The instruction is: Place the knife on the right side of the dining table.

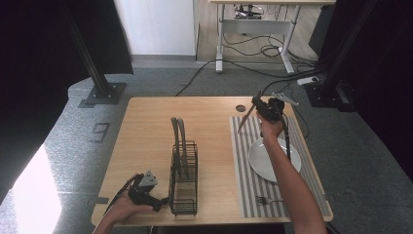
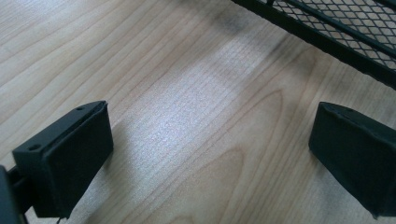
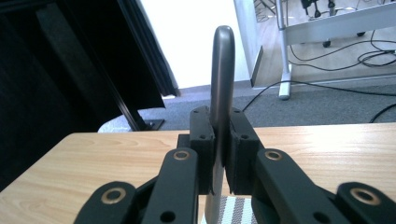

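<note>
The counter (image 1: 146,141) is light wood with a visible grain, standing on grey carpet (image 1: 73,136). Black curtains hang at both sides, two black posts rise from floor plates, and another desk (image 1: 255,22) stands at the back with cables trailing across the floor beneath it. A small dark round hole (image 1: 240,108) sits in the counter top near its far edge. A "9" mark (image 1: 100,130) lies on the carpet left of the counter; no other writing is readable.

A striped grey-and-white mat (image 1: 246,165) covers the right part of the counter. On it rest a white plate (image 1: 263,161) and, nearer the person, a fork (image 1: 267,200) lying roughly crosswise. A black wire rack (image 1: 184,178) stands mid-counter with two dark utensil handles (image 1: 178,134) rising out of it.

The right gripper (image 1: 256,103) is raised over the far end of the mat, jaws clenched on a knife (image 1: 246,119). In the high view the knife's long axis runs diagonally, slanting down and leftward from the jaws toward the mat. In the right gripper view its rounded grey handle end (image 3: 223,70) stands straight up between the jaws, and the rest drops below them.

The left gripper (image 1: 158,204) rests low at the near left edge, just beside the rack, held by the left hand (image 1: 127,208). Its jaws are released, spread wide over bare wood, with the rack's mesh base (image 2: 336,28) just ahead.
</note>
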`<state>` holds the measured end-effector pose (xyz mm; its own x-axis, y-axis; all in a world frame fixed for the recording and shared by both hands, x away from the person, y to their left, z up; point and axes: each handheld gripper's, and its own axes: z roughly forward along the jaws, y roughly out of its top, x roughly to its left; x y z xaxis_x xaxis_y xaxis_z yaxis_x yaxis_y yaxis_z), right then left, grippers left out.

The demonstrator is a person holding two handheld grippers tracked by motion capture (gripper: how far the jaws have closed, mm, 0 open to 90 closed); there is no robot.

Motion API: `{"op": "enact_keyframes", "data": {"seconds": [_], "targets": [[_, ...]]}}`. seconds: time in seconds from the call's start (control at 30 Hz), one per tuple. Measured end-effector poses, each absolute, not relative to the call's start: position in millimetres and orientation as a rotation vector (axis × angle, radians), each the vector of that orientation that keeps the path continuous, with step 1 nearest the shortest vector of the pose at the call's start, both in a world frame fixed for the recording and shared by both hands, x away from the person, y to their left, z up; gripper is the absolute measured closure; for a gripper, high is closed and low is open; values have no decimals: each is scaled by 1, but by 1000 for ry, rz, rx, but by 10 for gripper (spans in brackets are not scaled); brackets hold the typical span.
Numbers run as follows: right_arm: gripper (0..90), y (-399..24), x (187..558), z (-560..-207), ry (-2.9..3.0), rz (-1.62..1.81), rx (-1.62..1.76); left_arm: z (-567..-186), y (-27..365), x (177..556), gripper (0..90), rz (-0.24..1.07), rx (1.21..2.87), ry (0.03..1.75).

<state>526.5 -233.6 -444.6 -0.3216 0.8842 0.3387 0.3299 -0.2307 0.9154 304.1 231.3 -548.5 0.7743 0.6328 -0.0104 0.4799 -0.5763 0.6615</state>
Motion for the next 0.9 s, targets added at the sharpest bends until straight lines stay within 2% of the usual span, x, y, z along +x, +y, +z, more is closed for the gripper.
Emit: {"op": "enact_keyframes", "data": {"seconds": [0.9], "targets": [[769,-282,512,-466,1519,1514,1569,-549,231,304,0,299,2296,826]]}}
